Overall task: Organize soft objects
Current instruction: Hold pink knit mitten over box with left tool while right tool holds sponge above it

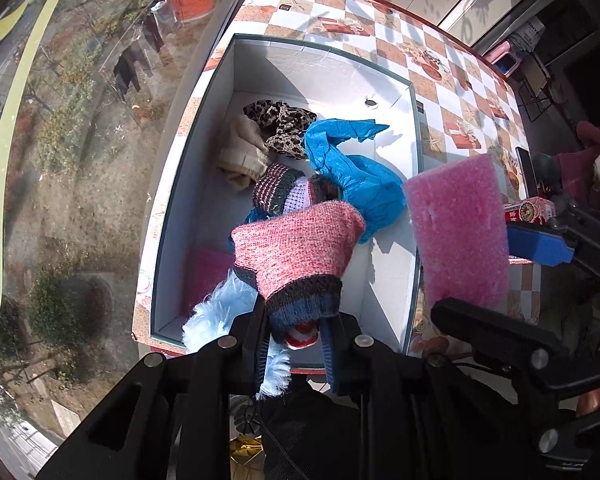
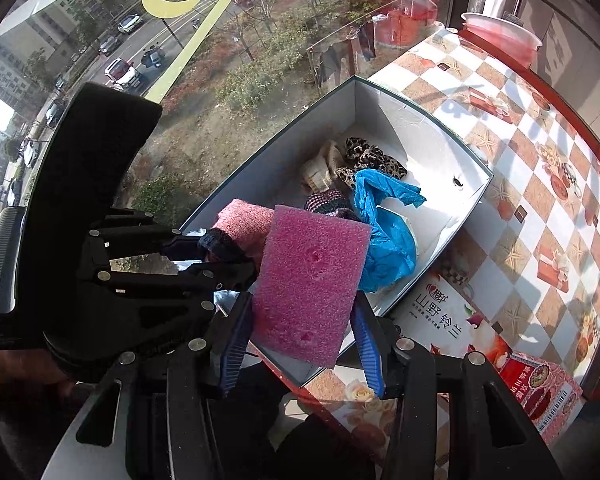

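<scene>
So the big thing here is the white cardboard box (image 1: 380, 76) sitting open on the checkered tablecloth (image 1: 452, 80), right against the window.

Inside the box, toward its far end, there's a crumpled blue cloth (image 1: 352, 168), a beige knit piece (image 1: 242, 152) and a leopard-print scrunchie (image 1: 284, 124) bunched together, with a striped purple knit bit (image 1: 280, 192) just in front of them.

Over the box's near end, the right gripper (image 2: 300, 344) is pinching a pink foam sponge (image 2: 312, 276) by its lower edge, jaws about half spread around it.

Next to it, the left gripper (image 1: 296, 340) is clamped nearly closed on the cuff of a pink knit sock (image 1: 296, 248), hanging over the box too.
</scene>
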Motion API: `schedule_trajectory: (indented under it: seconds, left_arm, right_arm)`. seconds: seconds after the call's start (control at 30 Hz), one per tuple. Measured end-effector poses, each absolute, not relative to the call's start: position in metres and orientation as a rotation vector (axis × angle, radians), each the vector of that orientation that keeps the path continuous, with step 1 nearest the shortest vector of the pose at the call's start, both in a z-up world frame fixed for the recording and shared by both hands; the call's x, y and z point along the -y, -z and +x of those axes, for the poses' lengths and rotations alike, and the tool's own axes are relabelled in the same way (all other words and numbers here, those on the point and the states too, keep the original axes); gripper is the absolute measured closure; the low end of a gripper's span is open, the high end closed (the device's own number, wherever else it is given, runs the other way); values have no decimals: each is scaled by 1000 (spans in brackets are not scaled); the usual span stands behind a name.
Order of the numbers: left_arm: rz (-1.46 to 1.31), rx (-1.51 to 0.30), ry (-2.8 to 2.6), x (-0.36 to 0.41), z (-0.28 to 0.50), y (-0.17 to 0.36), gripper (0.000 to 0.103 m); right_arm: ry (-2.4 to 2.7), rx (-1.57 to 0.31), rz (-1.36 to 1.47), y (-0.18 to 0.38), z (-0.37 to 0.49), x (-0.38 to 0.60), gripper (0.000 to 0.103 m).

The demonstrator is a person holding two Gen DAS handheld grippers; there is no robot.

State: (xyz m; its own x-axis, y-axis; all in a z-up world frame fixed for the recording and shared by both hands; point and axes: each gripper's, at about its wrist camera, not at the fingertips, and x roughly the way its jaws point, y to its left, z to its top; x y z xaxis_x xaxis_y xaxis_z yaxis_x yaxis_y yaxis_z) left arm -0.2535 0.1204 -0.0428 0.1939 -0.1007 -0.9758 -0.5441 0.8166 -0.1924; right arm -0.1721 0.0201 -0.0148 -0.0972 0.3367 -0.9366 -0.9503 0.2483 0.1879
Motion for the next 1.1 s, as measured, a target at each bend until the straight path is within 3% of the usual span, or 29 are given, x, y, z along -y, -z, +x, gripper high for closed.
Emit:
schedule_trajectory:
  seconds: [1.1]
  left_arm:
    - [-560, -1368, -485, -89, -243, 22, 78]
  right_arm:
    - [-1396, -1140, -647, -3, -139, 3, 54]
